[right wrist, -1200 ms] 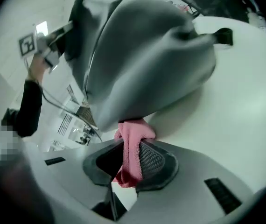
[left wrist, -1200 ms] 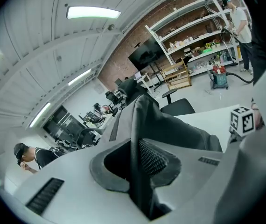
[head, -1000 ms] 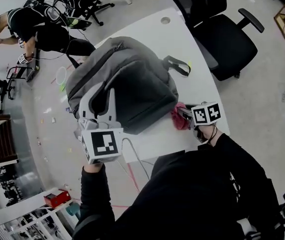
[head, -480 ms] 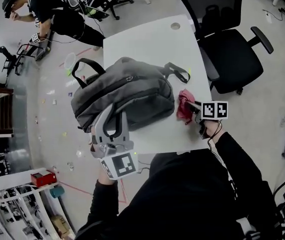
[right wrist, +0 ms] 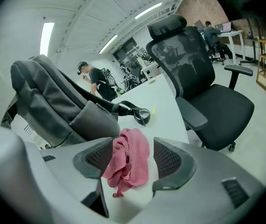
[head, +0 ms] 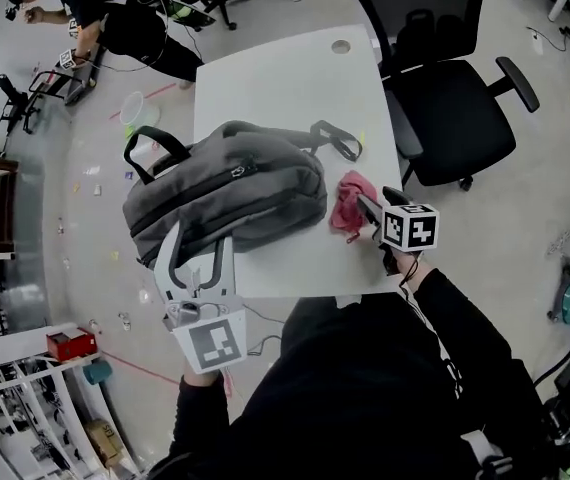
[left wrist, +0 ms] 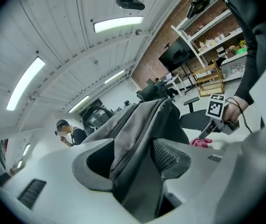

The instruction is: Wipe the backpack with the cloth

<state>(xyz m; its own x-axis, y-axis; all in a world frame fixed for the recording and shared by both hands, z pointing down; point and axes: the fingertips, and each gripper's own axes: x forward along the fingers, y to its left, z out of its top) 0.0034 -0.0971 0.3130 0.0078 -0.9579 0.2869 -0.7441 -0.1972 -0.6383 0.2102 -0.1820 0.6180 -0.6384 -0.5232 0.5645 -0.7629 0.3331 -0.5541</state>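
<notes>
Both pairs of jaws, clamped a second ago, are being opened. The left gripper (head: 203, 238) is spread wide, and a fold of the backpack (head: 235, 183) is left loose between its jaws, no longer pinched. The right gripper (head: 367, 208) is parted too, with the pink cloth (head: 347, 203) lying slack between its jaws on the bench (head: 285, 78), just beside the backpack. With the cloth being released, wiping is judged finished or paused.
</notes>
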